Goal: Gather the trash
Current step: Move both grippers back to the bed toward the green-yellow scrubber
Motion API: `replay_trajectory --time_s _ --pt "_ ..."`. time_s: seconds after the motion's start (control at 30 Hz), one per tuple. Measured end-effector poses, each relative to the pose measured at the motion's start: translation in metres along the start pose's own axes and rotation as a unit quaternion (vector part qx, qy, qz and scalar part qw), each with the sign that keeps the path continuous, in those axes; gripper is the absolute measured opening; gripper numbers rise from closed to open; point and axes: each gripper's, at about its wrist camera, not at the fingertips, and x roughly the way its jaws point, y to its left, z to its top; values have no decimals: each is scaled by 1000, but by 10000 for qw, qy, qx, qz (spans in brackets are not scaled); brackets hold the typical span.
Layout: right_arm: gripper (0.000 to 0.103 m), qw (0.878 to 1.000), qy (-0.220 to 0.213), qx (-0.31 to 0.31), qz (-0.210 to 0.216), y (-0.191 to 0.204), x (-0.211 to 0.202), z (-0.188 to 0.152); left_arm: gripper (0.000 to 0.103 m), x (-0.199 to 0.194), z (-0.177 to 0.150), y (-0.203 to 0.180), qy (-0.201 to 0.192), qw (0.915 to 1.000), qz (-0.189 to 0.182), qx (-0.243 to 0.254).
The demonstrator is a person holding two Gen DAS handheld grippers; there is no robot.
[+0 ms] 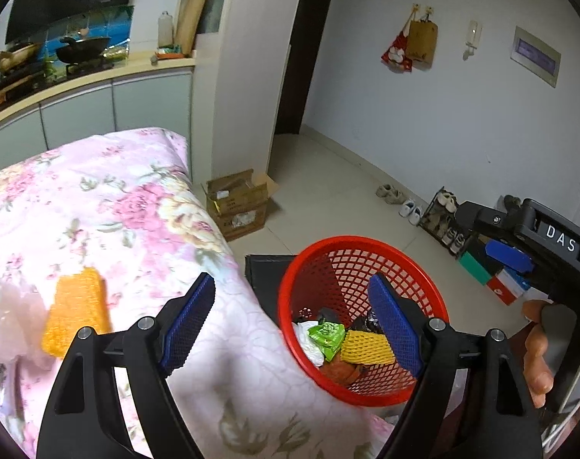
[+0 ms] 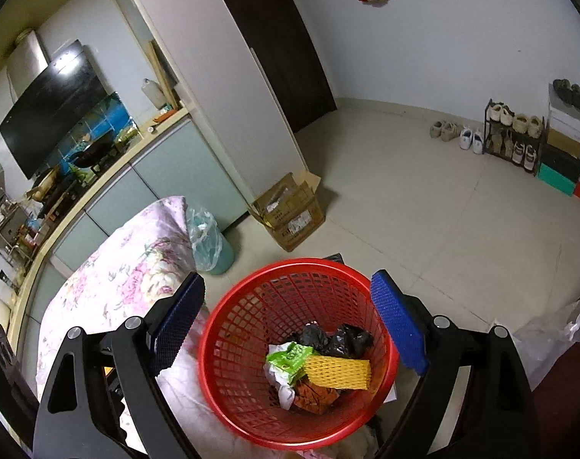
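Your left gripper is spread wide with nothing in it, over the floral cloth edge beside the red basket. Your right gripper is released too — empty above that basket, which holds a yellow foam net, a green wrapper and black bags. An orange sponge lies on the cloth — blurred.

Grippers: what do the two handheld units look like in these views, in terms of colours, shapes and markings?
Both the left gripper and the right gripper have black, angular plastic linkage arms with triangular cut-outs and silver pivot pins. Each finger ends in a flat blue pad with a ridged grid texture. Seen from the left wrist view, the right gripper's black body bears a white "DAS" label.
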Motion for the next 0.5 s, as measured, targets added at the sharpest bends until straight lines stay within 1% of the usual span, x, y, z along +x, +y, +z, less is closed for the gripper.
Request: replay_trajectory --time_s 0.27,0.5 --pt "86 9991 -123 -306 263 27 -17 -6 79 -35 -1 15 -221 9996 161 -60" --pt "86 9962 -61 -707 510 59 -23 -21 79 -66 -6 45 -365 9982 370 -285"
